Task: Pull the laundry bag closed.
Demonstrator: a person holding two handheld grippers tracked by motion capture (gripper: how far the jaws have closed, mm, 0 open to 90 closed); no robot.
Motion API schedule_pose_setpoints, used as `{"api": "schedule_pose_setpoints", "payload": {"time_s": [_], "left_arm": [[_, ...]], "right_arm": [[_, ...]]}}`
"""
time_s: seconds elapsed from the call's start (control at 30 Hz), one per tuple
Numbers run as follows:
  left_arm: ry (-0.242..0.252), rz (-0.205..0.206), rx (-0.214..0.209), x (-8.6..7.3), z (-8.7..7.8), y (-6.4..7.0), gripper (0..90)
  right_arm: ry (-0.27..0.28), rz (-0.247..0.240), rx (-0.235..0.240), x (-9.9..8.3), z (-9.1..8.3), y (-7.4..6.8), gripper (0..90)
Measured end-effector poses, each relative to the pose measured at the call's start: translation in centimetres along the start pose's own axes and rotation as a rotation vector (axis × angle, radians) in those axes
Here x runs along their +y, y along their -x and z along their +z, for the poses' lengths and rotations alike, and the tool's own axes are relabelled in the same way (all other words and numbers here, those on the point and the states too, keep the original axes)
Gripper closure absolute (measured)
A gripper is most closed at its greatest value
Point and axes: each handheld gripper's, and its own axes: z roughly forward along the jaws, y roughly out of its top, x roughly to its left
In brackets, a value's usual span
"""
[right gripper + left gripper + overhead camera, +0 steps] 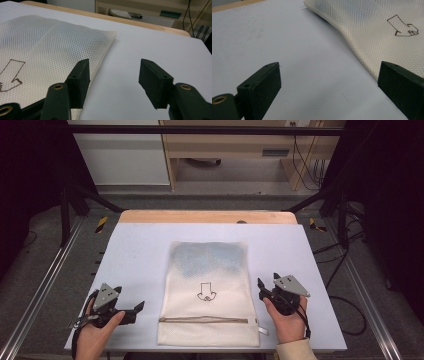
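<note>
Currently | left gripper (pixel 131 312) lower left, jaws wide, nothing between | right gripper (pixel 267 285) lower right, jaws wide, nothing between | mesh bag (pixel 207 290) centre frame, flat between them

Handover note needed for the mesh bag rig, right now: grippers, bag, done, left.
Left hand-held gripper: open, holding nothing, resting on the table left of the mesh bag, jaws pointing at it.
Right hand-held gripper: open, holding nothing, at the bag's right edge.
Bag: flat at table centre, zipper near the person looks closed, arrow mark pointing toward it, something bluish inside at the far end.
Done: nothing visible so far.
Left: probably grip the bag and open the zipper.
</note>
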Motion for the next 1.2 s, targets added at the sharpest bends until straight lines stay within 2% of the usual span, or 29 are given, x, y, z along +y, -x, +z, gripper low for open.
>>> {"api": "schedule_pose_setpoints", "payload": {"time_s": [0.1, 0.17, 0.23, 0.3, 0.4, 0.47, 0.5, 0.57, 0.67, 0.77, 0.83, 0.9, 0.93, 0.97, 1.03, 1.1, 1.2], "left_arm": [[0.004, -0.007, 0.004, 0.2, -0.2, 0.0, 5.1], [-0.008, -0.027, -0.007, 0.2, -0.3, 0.0, 6.1], [-0.014, -0.039, -0.021, 0.2, -0.4, -0.1, 6.7], [-0.002, -0.046, -0.014, 0.2, -0.6, -0.1, 6.7], [0.021, -0.06, -0.014, 0.2, -0.8, 0.0, 6.7], [0.027, -0.086, -0.023, 0.1, -0.6, 0.3, 6.7], [0.032, -0.097, -0.028, 0.1, -0.5, 0.5, 6.7], [0.038, -0.08, -0.023, 0.4, -0.5, 0.8, 6.7], [0.042, -0.074, -0.018, 0.4, -0.5, 0.9, 6.7], [0.065, -0.1, -0.029, 0.0, -0.6, 1.1, 6.2], [0.086, -0.104, -0.037, 0.1, -0.6, 1.4, 5.8], [0.098, -0.08, -0.042, 0.3, -0.6, 1.6, 5.1], [0.097, -0.061, -0.042, 0.4, -0.6, 1.6, 5.0], [0.1, -0.054, -0.042, 0.4, -0.5, 1.6, 5.0], [0.115, -0.051, -0.042, 0.3, -0.6, 1.5, 5.3], [0.113, -0.041, -0.037, 0.2, -0.6, 1.5, 5.7], [0.087, -0.043, -0.038, 0.1, -0.9, 1.4, 6.3]], "right_arm": [[-0.005, -0.035, 0.019, 0.0, 0.1, -0.4, 47.3], [-0.009, -0.059, 0.039, 0.1, 0.1, -0.8, 49.2], [-0.041, -0.076, 0.045, 0.1, 0.2, -1.0, 49.5], [-0.042, -0.08, 0.06, 0.2, 0.2, -1.1, 46.9], [-0.025, -0.088, 0.05, 0.5, 0.1, -1.1, 42.1], [-0.026, -0.087, 0.049, 0.5, 0.2, -1.3, 35.6], [-0.03, -0.075, 0.063, 0.5, 0.3, -1.4, 30.8], [-0.022, -0.069, 0.086, 0.6, 0.4, -1.6, 25.7], [-0.022, -0.099, 0.094, 1.0, 0.2, -2.3, 23.4], [-0.027, -0.123, 0.103, 1.1, 0.0, -3.2, 22.8], [-0.036, -0.14, 0.109, 0.9, -0.1, -4.0, 23.3], [-0.04, -0.15, 0.134, 0.6, -0.2, -4.6, 24.7], [-0.039, -0.152, 0.143, 0.6, -0.3, -4.9, 27.4], [-0.034, -0.148, 0.16, 0.5, -0.3, -5.2, 34.0], [-0.023, -0.142, 0.212, 0.7, -0.2, -5.8, 38.0], [-0.031, -0.175, 0.235, 1.1, 0.0, -6.7, 44.0], [-0.073, -0.252, 0.293, 1.5, 0.7, -8.2, 45.3]]}}
